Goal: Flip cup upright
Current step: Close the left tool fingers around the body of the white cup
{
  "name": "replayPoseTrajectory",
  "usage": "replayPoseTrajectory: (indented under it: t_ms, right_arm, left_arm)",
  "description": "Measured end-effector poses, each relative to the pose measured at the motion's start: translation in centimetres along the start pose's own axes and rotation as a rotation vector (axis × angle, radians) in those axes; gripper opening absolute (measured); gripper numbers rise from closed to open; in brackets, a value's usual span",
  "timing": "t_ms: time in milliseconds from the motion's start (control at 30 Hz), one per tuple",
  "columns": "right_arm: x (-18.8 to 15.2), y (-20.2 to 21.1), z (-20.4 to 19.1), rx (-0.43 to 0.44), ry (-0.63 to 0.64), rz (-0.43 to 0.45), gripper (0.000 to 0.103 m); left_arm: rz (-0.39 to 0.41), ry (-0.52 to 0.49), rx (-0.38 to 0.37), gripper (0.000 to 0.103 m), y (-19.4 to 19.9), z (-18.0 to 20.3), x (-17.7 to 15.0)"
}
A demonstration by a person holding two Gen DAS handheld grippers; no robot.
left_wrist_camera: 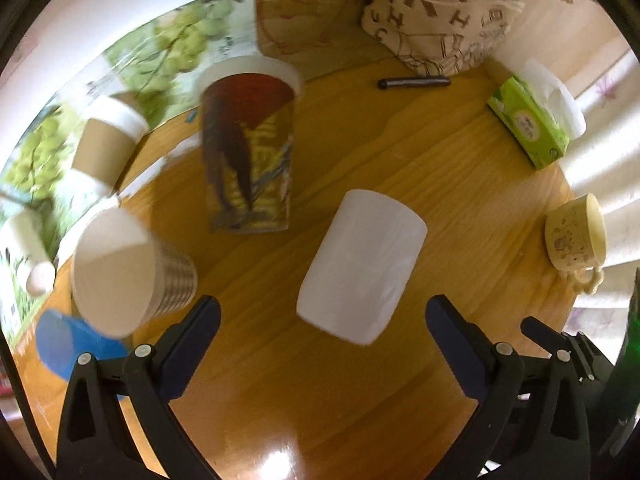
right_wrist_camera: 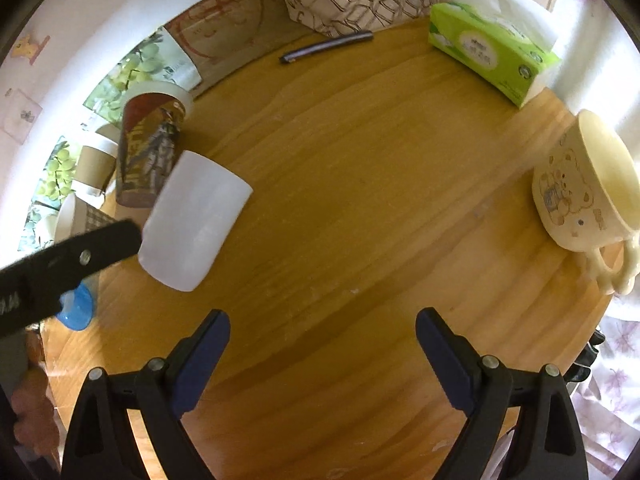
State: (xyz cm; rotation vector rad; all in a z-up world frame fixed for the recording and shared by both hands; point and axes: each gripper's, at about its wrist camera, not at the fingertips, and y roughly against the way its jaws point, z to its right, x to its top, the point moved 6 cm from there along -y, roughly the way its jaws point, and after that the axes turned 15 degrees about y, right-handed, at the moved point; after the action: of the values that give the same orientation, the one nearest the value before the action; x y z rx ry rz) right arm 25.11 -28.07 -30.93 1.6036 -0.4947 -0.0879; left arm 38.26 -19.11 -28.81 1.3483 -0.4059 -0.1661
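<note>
A plain white cup (left_wrist_camera: 362,266) lies on its side on the round wooden table (left_wrist_camera: 400,152), just ahead of my open, empty left gripper (left_wrist_camera: 322,320). It also shows in the right wrist view (right_wrist_camera: 194,220), at the left, with the left gripper's black finger (right_wrist_camera: 72,258) in front of it. My right gripper (right_wrist_camera: 322,332) is open and empty over bare wood. A cream bear mug (right_wrist_camera: 584,200) lies on its side at the table's right edge; it also shows in the left wrist view (left_wrist_camera: 576,232).
A tall printed paper cup (left_wrist_camera: 248,152) stands behind the white cup. A checked paper cup (left_wrist_camera: 128,272), a brown sleeved cup (left_wrist_camera: 108,140) and a blue cup (left_wrist_camera: 68,340) crowd the left. A green tissue box (left_wrist_camera: 528,124), a pen (left_wrist_camera: 414,81) and a paper bag (left_wrist_camera: 436,12) stand at the back.
</note>
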Motion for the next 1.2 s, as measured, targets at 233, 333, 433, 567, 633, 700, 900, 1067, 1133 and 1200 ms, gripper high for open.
replayPoseTrajectory:
  t_ms: [233, 333, 433, 567, 633, 700, 900, 1067, 1133, 1200]
  right_arm:
    - [-0.4, -0.5, 0.4, 0.001, 0.005, -0.016, 0.094]
    - [-0.3, -0.4, 0.5, -0.003, 0.014, -0.012, 0.094]
    - [-0.3, -0.1, 0.6, -0.013, 0.029, -0.006, 0.094]
    - [-0.1, 0.4, 0.2, -0.032, 0.060, 0.009, 0.094]
    - [-0.2, 0.5, 0.0, -0.029, 0.062, 0.008, 0.094]
    - [-0.3, 0.7, 0.0, -0.024, 0.062, 0.006, 0.094]
    - [-0.2, 1.3, 0.6, -0.020, 0.042, 0.011, 0.094]
    - [-0.1, 2.0, 1.8, -0.034, 0.005, 0.025, 0.094]
    - [-0.3, 2.5, 2.6, -0.044, -0.006, 0.031, 0.094]
    - [-0.4, 2.7, 3.1, -0.055, -0.016, 0.033, 0.094]
  left_arm:
    - [-0.011, -0.042, 0.001, 0.102, -2.0, 1.3, 1.1]
    - [-0.023, -0.060, 0.005, 0.102, -2.8, 1.7, 1.2]
    - [-0.038, -0.071, -0.001, 0.099, -3.5, 2.0, 1.3]
    - [-0.052, -0.084, 0.012, 0.097, -4.3, 2.3, 1.3]
    - [-0.064, -0.086, 0.010, 0.094, -4.7, 2.5, 1.3]
    - [-0.075, -0.091, 0.009, 0.092, -4.9, 2.7, 1.2]
    - [-0.095, -0.108, 0.020, 0.085, -5.7, 4.0, 0.9]
    - [-0.103, -0.131, 0.041, 0.081, -6.5, 5.0, 0.7]
    - [-0.104, -0.136, 0.044, 0.080, -6.8, 5.4, 0.8]
    - [-0.102, -0.138, 0.043, 0.080, -6.8, 5.2, 0.6]
